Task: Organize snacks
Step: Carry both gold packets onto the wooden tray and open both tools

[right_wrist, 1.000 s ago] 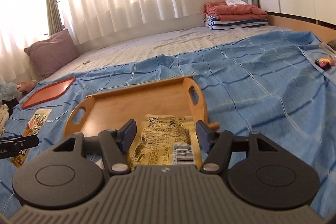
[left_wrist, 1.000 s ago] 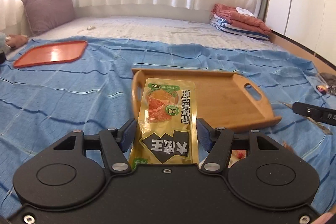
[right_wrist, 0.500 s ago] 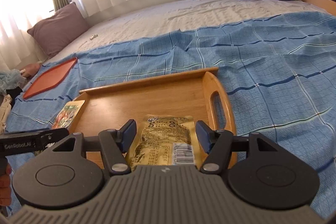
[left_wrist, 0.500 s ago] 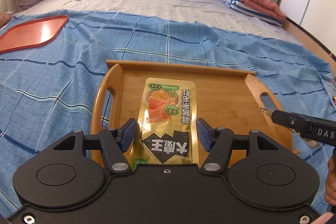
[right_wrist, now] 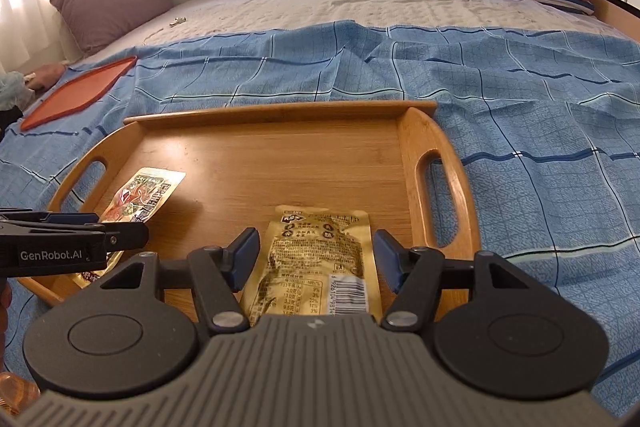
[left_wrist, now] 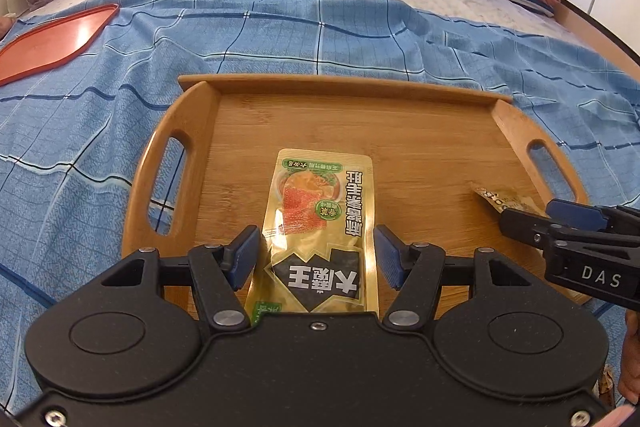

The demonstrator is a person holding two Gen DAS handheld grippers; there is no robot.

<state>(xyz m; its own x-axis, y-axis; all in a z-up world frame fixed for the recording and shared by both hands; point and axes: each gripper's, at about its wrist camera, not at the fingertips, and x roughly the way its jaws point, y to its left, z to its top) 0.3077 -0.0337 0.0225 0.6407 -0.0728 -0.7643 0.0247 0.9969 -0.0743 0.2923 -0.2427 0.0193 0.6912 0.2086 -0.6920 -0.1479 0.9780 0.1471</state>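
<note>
- Left gripper (left_wrist: 316,247) clamped on the sides of a gold snack packet (left_wrist: 320,223), hanging over the left half of the wooden tray (left_wrist: 400,115).
- Right gripper (right_wrist: 316,251) likewise gripping a crinkled gold pouch (right_wrist: 320,255) over the right half.
- Neither released yet; tray floor otherwise bare.
- Judged: setting both down remains.

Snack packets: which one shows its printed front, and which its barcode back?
The left claw's packet shows its front, with the red food picture. The right claw's packet shows its back, with barcode and nutrition table.
</note>
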